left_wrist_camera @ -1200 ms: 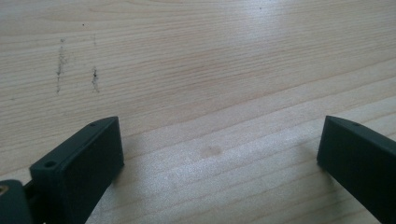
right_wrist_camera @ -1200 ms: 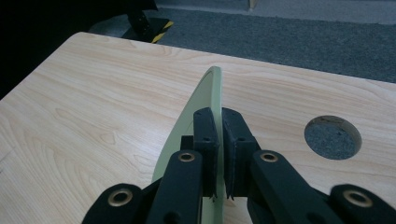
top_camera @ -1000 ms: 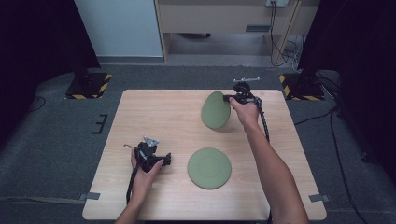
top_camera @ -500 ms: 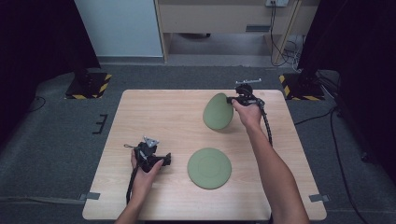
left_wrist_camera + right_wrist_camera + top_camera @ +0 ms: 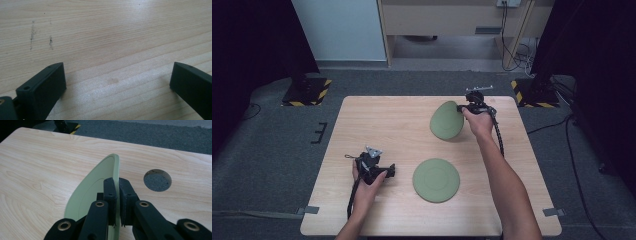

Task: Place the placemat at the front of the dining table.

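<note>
The light wooden desk [image 5: 377, 125] spans the middle of the high view. A round flat green plate [image 5: 436, 180] lies at lower centre. Your right gripper [image 5: 460, 108], upper right of centre, has its fingers [image 5: 110, 192] clamped on the rim of a second round green plate [image 5: 446, 121], tilted on edge. Your left gripper [image 5: 391, 169], lower left, rests with fingers [image 5: 45, 87] wide apart over bare wood.

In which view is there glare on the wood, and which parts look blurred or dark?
Left gripper view: pale glare across the table; the near left tool looks soft. Right gripper view: the held plate is sharp, and the right tool is slightly blurred. High view: evenly lit table, dark side edges, soft shadow under the raised plate.
</note>
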A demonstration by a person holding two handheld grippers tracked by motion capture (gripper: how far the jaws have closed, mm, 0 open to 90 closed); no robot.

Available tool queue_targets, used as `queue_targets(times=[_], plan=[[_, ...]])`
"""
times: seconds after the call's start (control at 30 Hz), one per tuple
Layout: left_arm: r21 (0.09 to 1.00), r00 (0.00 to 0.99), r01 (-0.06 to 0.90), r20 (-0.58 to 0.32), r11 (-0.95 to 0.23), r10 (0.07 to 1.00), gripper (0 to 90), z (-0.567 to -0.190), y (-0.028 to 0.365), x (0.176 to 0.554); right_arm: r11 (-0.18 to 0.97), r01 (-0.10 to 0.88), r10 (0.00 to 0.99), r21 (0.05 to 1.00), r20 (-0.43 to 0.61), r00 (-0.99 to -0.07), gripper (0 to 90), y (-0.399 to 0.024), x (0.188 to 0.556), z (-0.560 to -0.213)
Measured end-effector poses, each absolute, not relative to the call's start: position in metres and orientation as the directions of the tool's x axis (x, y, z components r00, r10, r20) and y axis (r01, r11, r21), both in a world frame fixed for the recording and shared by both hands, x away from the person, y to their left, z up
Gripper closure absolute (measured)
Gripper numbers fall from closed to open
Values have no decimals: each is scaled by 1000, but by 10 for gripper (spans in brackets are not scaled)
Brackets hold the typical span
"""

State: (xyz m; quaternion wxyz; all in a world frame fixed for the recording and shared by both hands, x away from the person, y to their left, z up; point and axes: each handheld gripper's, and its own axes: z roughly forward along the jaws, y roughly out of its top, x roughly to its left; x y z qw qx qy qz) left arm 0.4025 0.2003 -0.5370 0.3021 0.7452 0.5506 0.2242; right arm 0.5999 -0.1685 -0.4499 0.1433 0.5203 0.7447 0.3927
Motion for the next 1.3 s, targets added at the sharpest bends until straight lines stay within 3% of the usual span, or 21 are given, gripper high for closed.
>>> queue_targets(times=[1.3], plan=[[697, 291, 685, 2, -210, 957, 0, -537, 200, 403, 96, 707, 904, 701, 235, -356, 854, -200, 594, -488]])
